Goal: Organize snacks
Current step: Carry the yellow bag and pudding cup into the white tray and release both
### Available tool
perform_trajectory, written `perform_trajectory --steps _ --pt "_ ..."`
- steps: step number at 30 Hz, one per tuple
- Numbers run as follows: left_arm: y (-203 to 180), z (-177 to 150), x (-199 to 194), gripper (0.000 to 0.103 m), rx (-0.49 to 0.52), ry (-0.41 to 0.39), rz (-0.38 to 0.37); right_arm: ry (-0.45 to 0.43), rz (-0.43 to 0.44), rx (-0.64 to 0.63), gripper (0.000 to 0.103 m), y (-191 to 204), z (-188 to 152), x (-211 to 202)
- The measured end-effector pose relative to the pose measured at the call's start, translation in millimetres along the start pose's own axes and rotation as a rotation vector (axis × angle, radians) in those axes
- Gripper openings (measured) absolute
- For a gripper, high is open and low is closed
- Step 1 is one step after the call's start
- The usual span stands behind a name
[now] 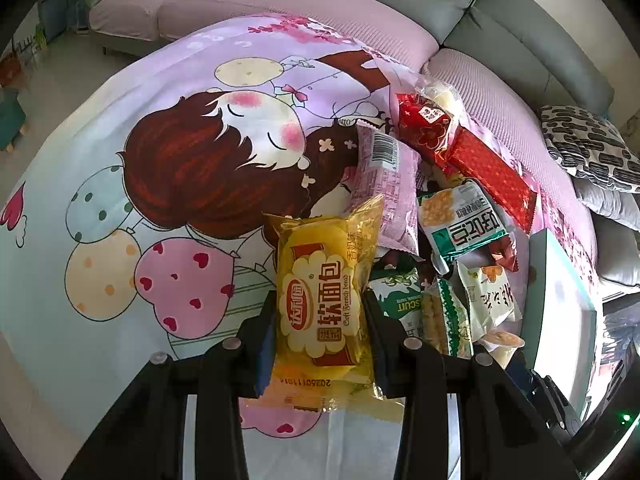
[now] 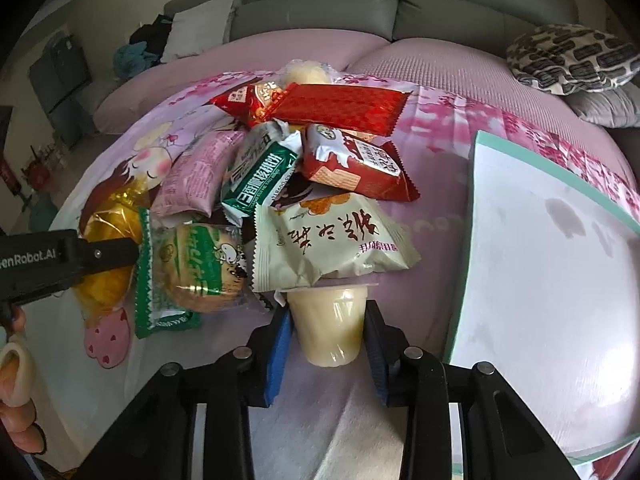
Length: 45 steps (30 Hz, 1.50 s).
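Soft even daylight, moderately bright, strong fisheye bending with black vignette at corners, glare on glossy yellow bread wrapper [image 1: 326,304] and white tray [image 2: 540,300], faint shadows, centre sharp, edges smeared, right view dimmer

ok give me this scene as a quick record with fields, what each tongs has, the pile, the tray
left tongs: shut on the yellow soft bread packet
right tongs: pads against the pale jelly cup, which lies on its side at the pile's near edge
snack pile: wrapped snacks heaped on the cartoon cloth
tray: white with a green rim, right of the pile, nothing in its visible part
backdrop: grey sofa
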<state>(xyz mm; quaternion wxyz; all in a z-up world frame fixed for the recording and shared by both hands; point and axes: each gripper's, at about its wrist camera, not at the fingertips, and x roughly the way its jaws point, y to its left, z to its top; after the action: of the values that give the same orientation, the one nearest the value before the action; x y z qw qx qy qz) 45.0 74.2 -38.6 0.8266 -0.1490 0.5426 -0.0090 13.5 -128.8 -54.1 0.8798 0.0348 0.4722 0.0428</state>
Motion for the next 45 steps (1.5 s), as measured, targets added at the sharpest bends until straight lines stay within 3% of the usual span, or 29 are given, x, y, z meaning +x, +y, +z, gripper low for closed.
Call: perform_trajectory --steps 4,12,20,26,32,38,45 --pt "2 -1 -11 0.041 -0.002 -0.033 -0.001 -0.014 0.02 0.049 0.037 -7 0 -9" --pt "2 -1 -25 0.041 -0.01 -0.079 -0.01 -0.143 0.065 0.128 0.037 -19 9 -42" --pt "-16 -1 -40 0.041 0.038 -0.128 -0.001 -0.233 -0.035 0.222 0.037 -67 20 -69" --pt "-63 -2 -41 0.041 0.161 -0.11 -0.012 -0.273 -0.16 0.344 0.037 -131 19 -86" --pt "-126 -3 -37 0.041 0.286 -0.078 -0.071 -0.286 -0.232 0.47 0.037 -187 7 -98" --pt "-201 -20 -21 0.041 0.453 -0.044 -0.119 -0.311 -0.287 0.541 0.037 -222 -5 -105" --pt "-263 -35 11 0.041 0.513 0.041 -0.221 -0.287 -0.314 0.585 0.037 -246 -13 -96"
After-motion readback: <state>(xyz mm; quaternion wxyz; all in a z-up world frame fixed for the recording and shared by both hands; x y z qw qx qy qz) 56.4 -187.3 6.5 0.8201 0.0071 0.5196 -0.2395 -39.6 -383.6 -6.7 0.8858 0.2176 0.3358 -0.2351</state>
